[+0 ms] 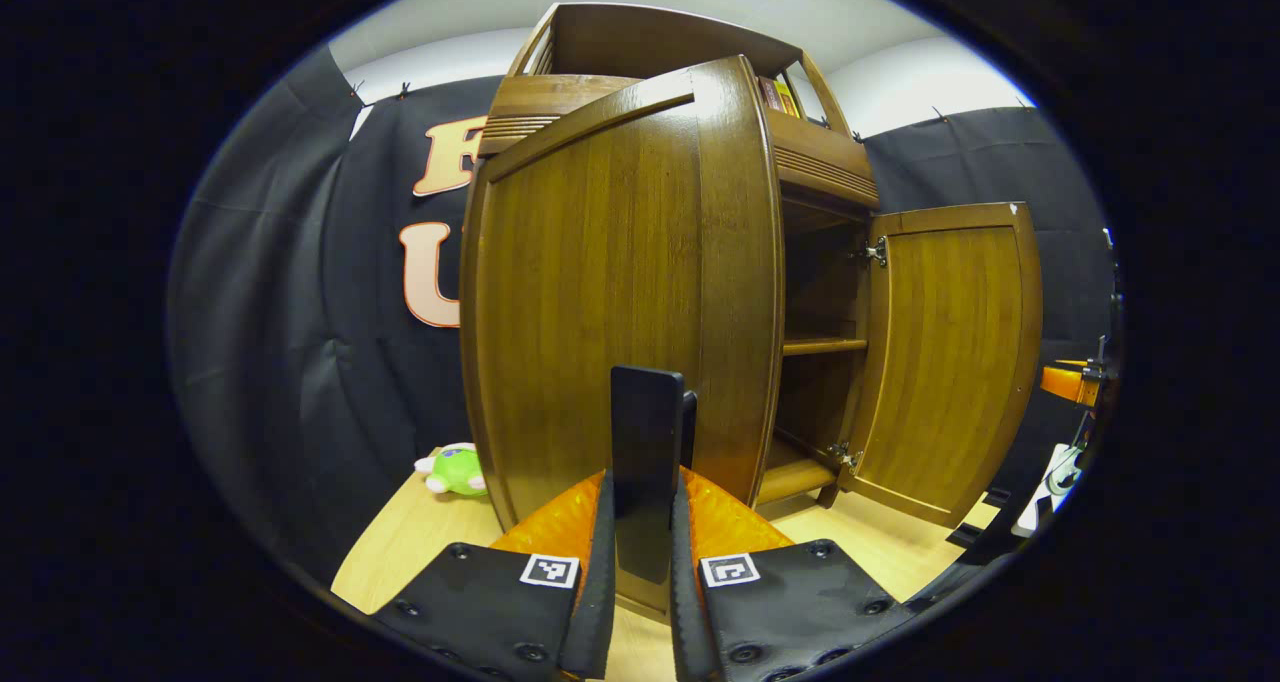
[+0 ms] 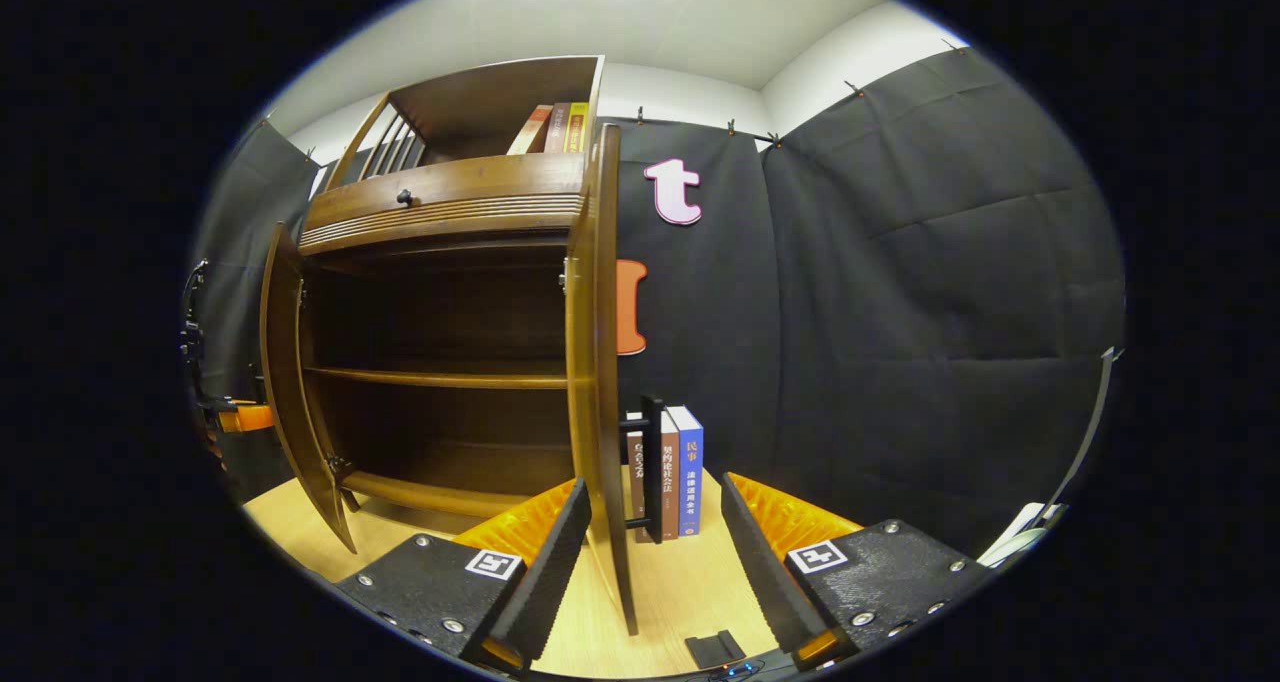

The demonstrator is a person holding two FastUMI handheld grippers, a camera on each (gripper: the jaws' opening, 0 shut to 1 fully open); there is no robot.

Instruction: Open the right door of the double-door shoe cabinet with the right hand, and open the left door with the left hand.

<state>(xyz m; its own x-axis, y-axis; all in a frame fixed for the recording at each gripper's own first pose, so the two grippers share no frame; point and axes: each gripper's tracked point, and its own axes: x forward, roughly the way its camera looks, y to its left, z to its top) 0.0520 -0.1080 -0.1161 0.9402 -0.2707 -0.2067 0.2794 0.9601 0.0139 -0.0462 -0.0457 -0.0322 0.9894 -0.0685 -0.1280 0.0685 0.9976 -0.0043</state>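
Up close in the left gripper view, the left gripper (image 1: 645, 522) is clamped on the dark upright handle (image 1: 647, 462) of the left door (image 1: 610, 292), both fingers (image 1: 592, 582) pressing its sides w/ barely any gap. That door is swung well out from the shoe cabinet (image 1: 800, 172) and fills the mid frame. Past its edge the cabinet interior shows, w/ a shelf (image 1: 822, 345) inside. Beyond that the right door (image 1: 950, 352) also stands open on its hinges. A green plush toy (image 1: 455, 470) lies on the light wood floor (image 1: 400, 542) just beside the left door's lower corner. Books (image 1: 780, 97) stand on the cabinet's top tier. Over in the right gripper view, the right gripper (image 2: 655, 552) is spread wide, holding nothing. The right door (image 2: 600, 362), seen edge-on, stands between its fingers but I can't tell if either touches it. The door's dark handle (image 2: 652, 467) sticks out on the far side, just in front of a row of upright books (image 2: 680, 472) on the floor (image 2: 690, 592). Left of the door the cabinet (image 2: 445, 212) is open, shelf (image 2: 440, 377) visible, w/ the left door (image 2: 285, 382) swung out at the far side. More books (image 2: 555, 127) sit up top. A small black item (image 2: 715, 649) lies on the floor near the gripper.
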